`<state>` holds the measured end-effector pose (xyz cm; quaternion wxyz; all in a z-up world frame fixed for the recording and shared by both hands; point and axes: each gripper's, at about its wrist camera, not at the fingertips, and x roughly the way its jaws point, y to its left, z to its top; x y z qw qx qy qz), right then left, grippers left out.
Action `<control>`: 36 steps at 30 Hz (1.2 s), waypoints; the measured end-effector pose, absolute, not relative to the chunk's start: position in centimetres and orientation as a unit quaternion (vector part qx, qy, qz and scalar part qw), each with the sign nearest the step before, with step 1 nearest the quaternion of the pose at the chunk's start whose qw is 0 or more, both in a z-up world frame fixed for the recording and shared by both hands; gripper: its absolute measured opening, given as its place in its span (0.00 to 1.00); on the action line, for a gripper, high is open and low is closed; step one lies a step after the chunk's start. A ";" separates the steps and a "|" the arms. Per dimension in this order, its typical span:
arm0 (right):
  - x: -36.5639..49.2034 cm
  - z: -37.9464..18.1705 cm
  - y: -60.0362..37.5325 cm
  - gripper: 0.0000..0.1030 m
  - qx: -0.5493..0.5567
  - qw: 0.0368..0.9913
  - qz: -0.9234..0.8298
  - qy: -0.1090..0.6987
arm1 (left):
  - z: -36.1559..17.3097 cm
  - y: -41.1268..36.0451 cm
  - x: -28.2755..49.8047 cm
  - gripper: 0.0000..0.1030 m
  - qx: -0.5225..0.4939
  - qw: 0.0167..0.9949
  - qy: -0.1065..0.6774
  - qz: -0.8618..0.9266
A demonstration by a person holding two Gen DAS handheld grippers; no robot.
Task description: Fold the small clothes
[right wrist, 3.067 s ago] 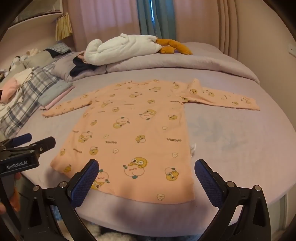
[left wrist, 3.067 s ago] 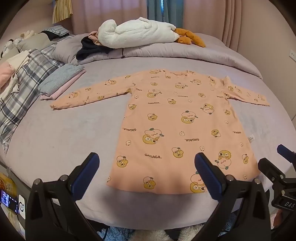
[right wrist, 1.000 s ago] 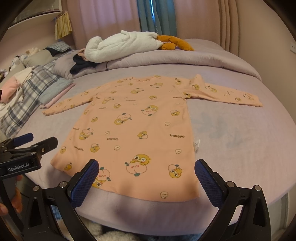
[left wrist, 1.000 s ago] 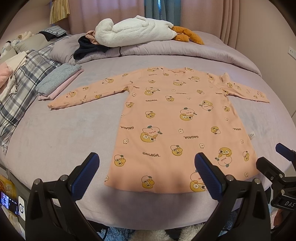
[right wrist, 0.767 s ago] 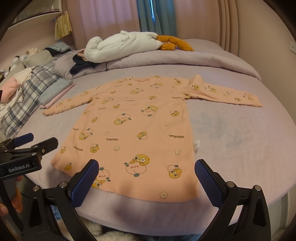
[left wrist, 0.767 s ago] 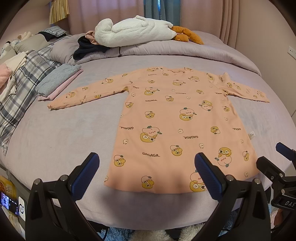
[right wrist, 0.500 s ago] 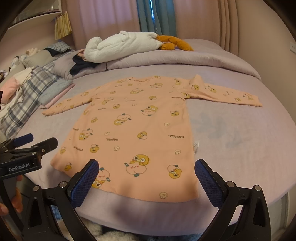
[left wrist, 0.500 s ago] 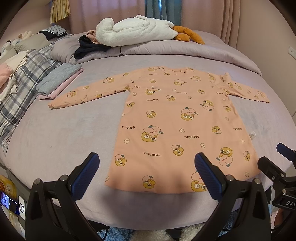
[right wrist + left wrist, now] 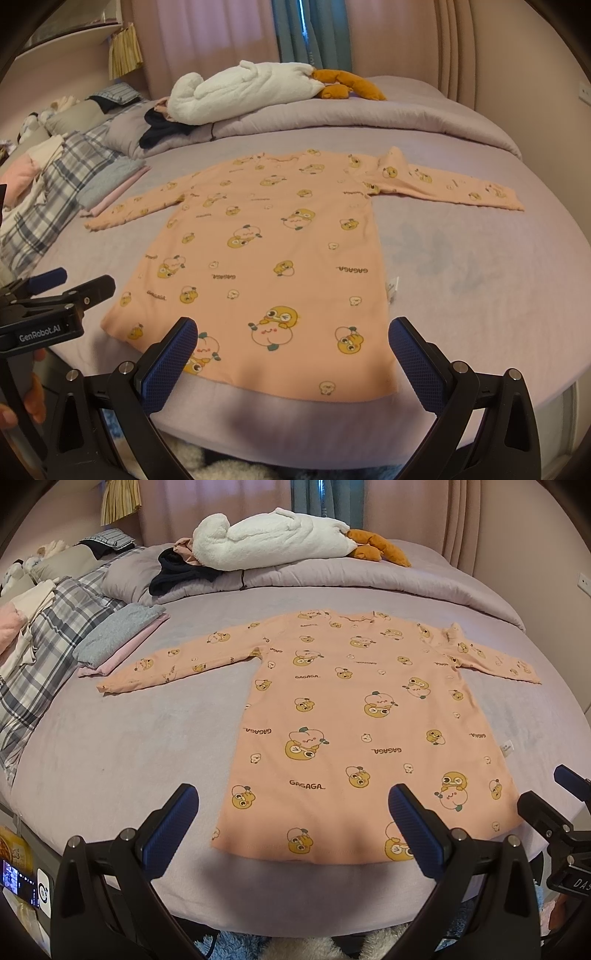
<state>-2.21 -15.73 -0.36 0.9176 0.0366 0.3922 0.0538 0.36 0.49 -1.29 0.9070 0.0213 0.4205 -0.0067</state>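
Left tongs (image 9: 291, 825): spread wide, holding nothing, hovering off the near edge of the bed (image 9: 110, 746) just short of the garment's hem; the blue pads (image 9: 168, 830) touch no cloth.

Right tongs (image 9: 291, 354): likewise gaping wide and empty, above the hem on the garment's right half.

Peach nightshirt (image 9: 354, 731): lies flat and unfolded on the bed, hem toward the tongs, neckline away, both sleeves stretched out to the sides (print of small yellow and peach cartoon figures with "GAGAGA" lettering).

Only in the left view: the nightshirt's left sleeve cuff (image 9: 107, 687) plainly seen, ending near a folded grey and pink stack (image 9: 118, 638); the right tongs at the right edge.

Only in the right view: the left tongs' body at the left edge with a hand (image 9: 22, 398) on its handle; the small white side tag (image 9: 392, 286) sticking out clear of the garment's edge; faint darker smudges on the bed cover to the right of the nightshirt.

Further back: a plaid blanket (image 9: 44, 635) on the left, a dark garment (image 9: 181, 574) beside a white plush toy (image 9: 266, 541) with orange feet, on the rolled lilac duvet (image 9: 369, 576).

Against the earlier frames: nightshirt and both tongs sit much as before, the tongs just as wide; framing differs only slightly.
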 end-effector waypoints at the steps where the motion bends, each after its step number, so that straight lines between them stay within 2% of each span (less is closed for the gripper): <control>1: -2.2 -0.4 -15.7 0.99 0.037 0.918 0.054 0.392 | -1.3 0.5 0.3 1.00 0.022 0.907 0.421 -0.007; 13: -2.2 -0.4 -15.8 0.99 0.038 0.918 0.054 0.392 | -1.6 0.5 0.5 1.00 0.021 0.906 0.423 -0.008; 20: -1.3 -1.4 -17.0 0.99 0.064 0.910 0.056 0.406 | -3.4 0.3 2.1 1.00 0.006 0.893 0.450 -0.020; 25: 0.1 -2.6 -20.5 0.99 0.134 0.899 0.074 0.409 | -4.4 0.1 3.8 1.00 -0.026 0.880 0.471 -0.058; 29: 1.5 -3.5 -24.7 0.99 0.207 0.889 0.076 0.400 | -4.9 0.9 6.0 1.00 -0.118 0.858 0.486 -0.119; 36: 4.8 -5.0 -34.1 0.99 0.332 0.867 0.023 0.370 | -4.1 1.8 9.2 1.00 -0.169 0.857 0.471 -0.124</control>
